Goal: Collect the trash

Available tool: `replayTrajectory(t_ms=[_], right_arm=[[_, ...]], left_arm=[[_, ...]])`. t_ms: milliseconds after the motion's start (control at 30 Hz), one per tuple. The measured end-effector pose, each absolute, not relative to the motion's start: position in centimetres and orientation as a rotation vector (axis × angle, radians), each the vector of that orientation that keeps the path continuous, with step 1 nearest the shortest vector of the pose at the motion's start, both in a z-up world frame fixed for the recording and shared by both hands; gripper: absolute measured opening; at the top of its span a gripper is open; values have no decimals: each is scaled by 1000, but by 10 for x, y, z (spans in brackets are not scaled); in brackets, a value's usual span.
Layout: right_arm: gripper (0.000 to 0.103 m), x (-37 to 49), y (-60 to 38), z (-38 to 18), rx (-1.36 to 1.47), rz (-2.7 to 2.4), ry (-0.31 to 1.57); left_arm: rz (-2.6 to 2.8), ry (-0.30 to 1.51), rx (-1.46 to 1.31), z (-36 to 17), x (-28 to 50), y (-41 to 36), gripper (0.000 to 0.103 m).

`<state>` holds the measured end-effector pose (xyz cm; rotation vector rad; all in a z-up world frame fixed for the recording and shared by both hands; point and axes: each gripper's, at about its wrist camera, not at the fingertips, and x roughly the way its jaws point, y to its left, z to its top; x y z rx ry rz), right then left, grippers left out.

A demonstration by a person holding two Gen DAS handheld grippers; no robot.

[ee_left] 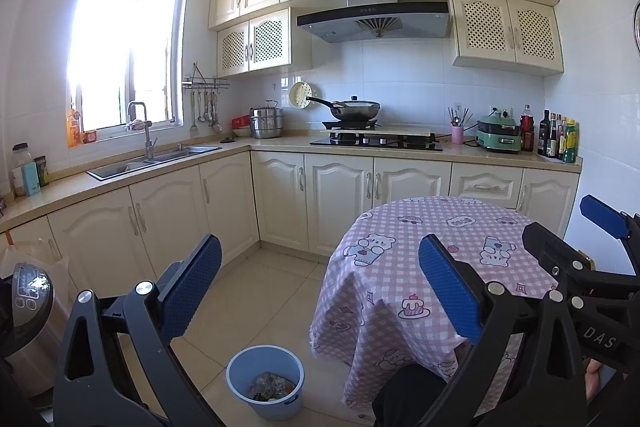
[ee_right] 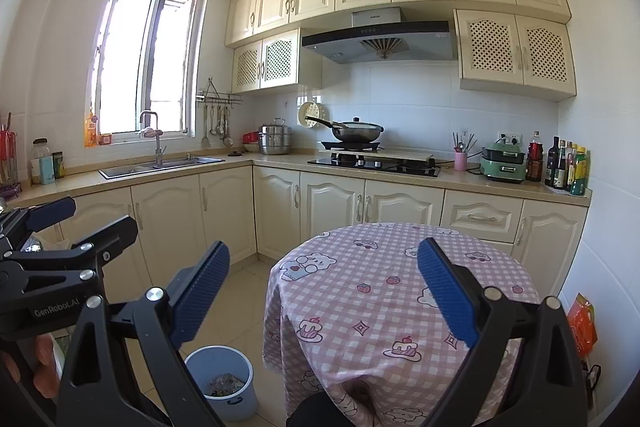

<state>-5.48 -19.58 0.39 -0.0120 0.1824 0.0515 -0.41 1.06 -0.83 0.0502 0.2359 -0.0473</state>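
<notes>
A light blue bin (ee_left: 265, 381) stands on the tiled floor left of a round table (ee_left: 436, 227) with a pink checked cloth; crumpled trash (ee_left: 271, 386) lies in it. The same bin (ee_right: 222, 383) with its trash (ee_right: 224, 385) shows low in the right wrist view, beside the table (ee_right: 392, 279). My left gripper (ee_left: 320, 279) is open and holds nothing, raised above the bin and the table's edge. My right gripper (ee_right: 323, 287) is open too, empty, over the tabletop. Each gripper shows at the side of the other's view.
Cream cabinets and a counter wrap the back and left, with a sink (ee_left: 154, 163), a hob and wok (ee_left: 354, 109), and bottles (ee_left: 558, 141). A steel appliance (ee_left: 26, 307) stands at the left. An orange packet (ee_right: 582, 323) hangs at the right wall. A hand (ee_right: 44, 367) grips the left tool.
</notes>
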Motion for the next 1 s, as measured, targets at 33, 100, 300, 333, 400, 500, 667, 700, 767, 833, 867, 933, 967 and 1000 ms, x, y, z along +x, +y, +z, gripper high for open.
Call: replayTrajectory(t_ms=[33,100,300,333,400,500,667,700,767,833,867,933,967,1000], right_arm=[[93,-52,-195,3,-14,54,184],[93,-45,-195,2,-21,58,186],[93,-20,-194,-4,-26,71,210],[93,-15,-194,-5,-27,73,215],[93,-7,-192,-6,-29,79,224],[93,6,-190,-8,-29,88,235],[93,27,-190,-16,-28,104,261],[93,32,-191,-17,-28,106,265],[93,42,-191,-21,-33,108,279],[93,52,-192,-25,-37,109,292],[93,60,-193,-29,-42,107,304],[93,73,-195,-35,-53,101,320],[93,83,-199,-40,-67,89,334],[93,91,-202,-44,-77,77,349]], left_arm=[[-45,238,51,-9,-2,11,96],[-40,245,52,-11,4,11,96],[-32,261,47,-15,24,13,96],[-31,267,46,-16,28,13,96],[-28,275,49,-18,33,13,96],[-19,292,53,-21,43,12,96],[1,325,51,-27,60,14,96],[5,332,52,-28,63,14,96],[16,354,55,-34,71,14,96],[28,376,54,-40,80,16,96],[36,394,54,-44,86,17,96],[53,429,56,-54,97,20,96],[64,452,58,-60,103,22,96],[74,473,60,-66,109,24,96]])
